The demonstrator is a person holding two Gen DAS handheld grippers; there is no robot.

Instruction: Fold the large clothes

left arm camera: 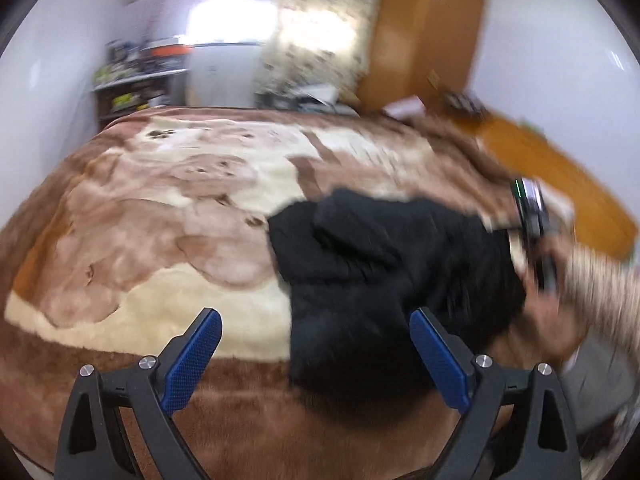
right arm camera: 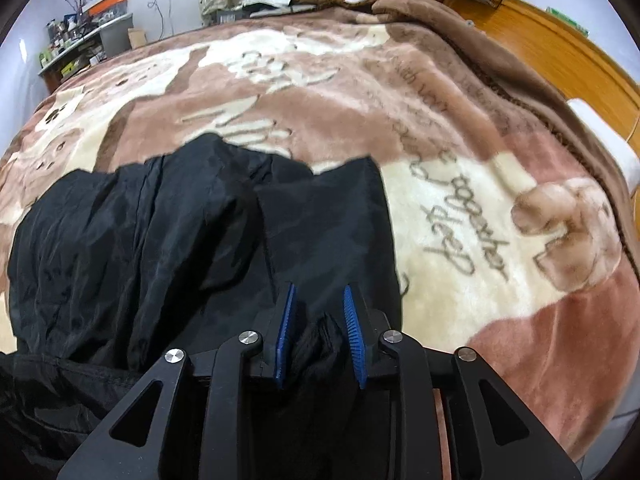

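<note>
Black crumpled fabric garment (right arm camera: 168, 240): one, lower left | right gripper (right arm camera: 320, 300) pinching its fold | left gripper (left arm camera: 316, 324) wide apart, empty | plush brown-cream blanket (right arm camera: 460, 208): one

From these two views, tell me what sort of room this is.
Most likely a bedroom: a wide bed under a plush bear-print blanket, a wooden headboard, a tall wooden wardrobe by the curtained window.

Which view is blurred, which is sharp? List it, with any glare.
Left wrist view: motion-smeared throughout, worst on the black garment and the hand at right; window blown out white; open left tongs stay sharp. Right wrist view: crisp, blanket lettering legible, right tongs pinching black fabric; fisheye bends both.
</note>
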